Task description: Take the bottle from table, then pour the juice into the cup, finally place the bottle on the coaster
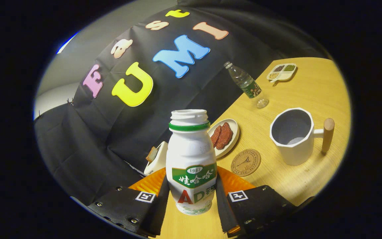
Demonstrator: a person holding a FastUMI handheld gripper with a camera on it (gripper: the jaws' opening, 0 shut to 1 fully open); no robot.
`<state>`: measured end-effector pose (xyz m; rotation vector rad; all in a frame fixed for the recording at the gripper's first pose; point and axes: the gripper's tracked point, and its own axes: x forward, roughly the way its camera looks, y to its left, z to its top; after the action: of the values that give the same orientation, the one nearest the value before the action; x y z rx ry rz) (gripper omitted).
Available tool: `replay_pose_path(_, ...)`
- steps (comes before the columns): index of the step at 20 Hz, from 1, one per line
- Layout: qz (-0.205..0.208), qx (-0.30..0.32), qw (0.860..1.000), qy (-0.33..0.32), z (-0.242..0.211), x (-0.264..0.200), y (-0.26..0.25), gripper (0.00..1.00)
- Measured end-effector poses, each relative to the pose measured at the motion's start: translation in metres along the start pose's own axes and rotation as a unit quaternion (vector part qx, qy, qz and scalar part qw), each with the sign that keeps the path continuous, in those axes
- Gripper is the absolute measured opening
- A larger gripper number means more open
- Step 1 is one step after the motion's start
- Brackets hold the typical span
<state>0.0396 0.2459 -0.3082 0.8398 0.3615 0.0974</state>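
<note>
A white juice bottle (191,156) with a green neck ring and an uncapped mouth stands between my fingers, and my gripper (192,187) is shut on its lower body, both fingers pressing its sides. The wooden table (310,96) slants across the view, so the bottle leans relative to it. Whether its base touches the table I cannot tell. Beyond my right finger lies a round cork coaster (245,162). Further right of it stands a white cup (292,136) with a wooden handle, and what I see of its inside looks empty.
An oval plate (232,141) with reddish slices sits just behind the bottle, left of the coaster. A small white dish (158,159) holding a bread piece and an orange ribbed plate (149,184) lie near my left finger. A clear water bottle (247,84) and a divided snack tray (282,71) stand farther back.
</note>
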Motion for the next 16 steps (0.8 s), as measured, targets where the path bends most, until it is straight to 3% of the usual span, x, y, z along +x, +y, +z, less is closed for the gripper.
replay_pose_path(10, -0.007, 0.137, 0.991, -0.005, 0.008, 0.009, -0.008, 0.65)
replay_pose_path(16, -0.017, 0.182, 0.983, -0.019, 0.015, 0.012, -0.02, 0.65)
